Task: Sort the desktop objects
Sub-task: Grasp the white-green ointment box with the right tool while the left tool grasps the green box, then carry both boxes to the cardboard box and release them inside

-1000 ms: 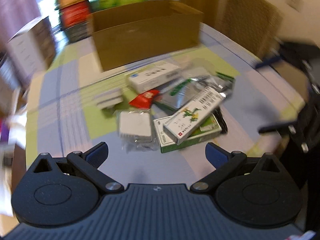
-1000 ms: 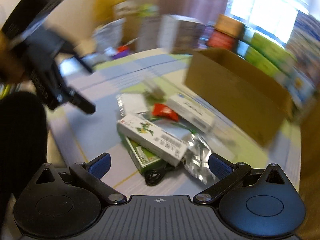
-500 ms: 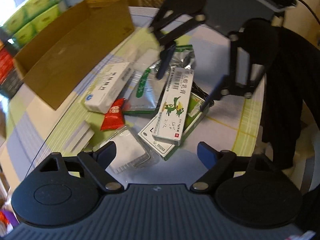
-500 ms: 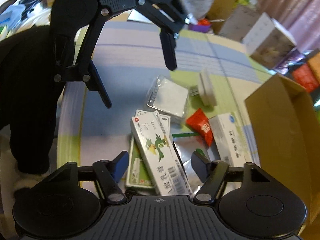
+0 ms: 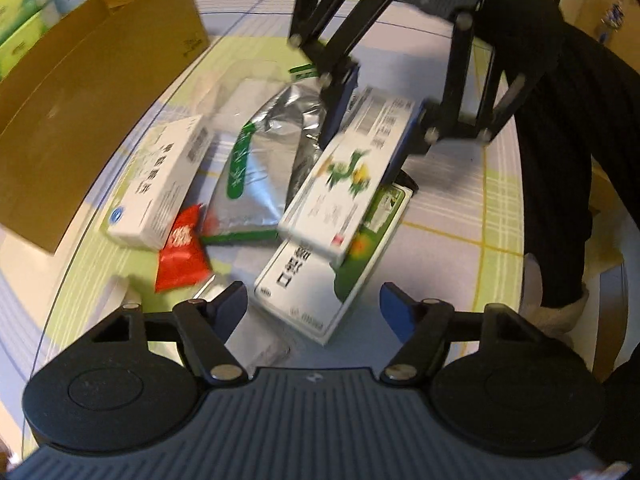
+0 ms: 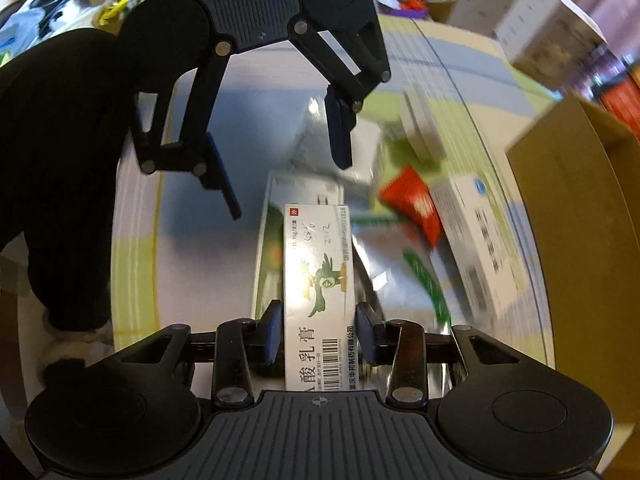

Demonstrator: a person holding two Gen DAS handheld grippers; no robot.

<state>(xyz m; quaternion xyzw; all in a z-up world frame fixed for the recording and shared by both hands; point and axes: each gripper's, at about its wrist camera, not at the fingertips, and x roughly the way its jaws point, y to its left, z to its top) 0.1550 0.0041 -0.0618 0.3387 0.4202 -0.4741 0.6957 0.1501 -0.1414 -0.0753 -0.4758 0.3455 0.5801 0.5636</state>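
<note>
While the right gripper [image 6: 316, 338] sits low in the right wrist view, its fingers [image 6: 269, 336] press on both long edges of the ointment box [image 6: 318, 280], closed on the barcode end. That box lies slanted across a larger green box [image 5: 332, 280] at the centre of the pile. Seen from the left wrist view, the left gripper [image 5: 314, 308] hangs at the bottom of the frame with its fingers spread wide and nothing between them, just short of the green box's near corner. To the left of the pile lie a silver pouch [image 5: 260, 168], a red sachet [image 5: 180, 256] and a white box [image 5: 160, 184]. A cardboard carton [image 5: 80, 92] fills the upper left, its wall close beside the white box. Bare worktop [image 5: 460, 220] opens on the right up to its curved edge.
</note>
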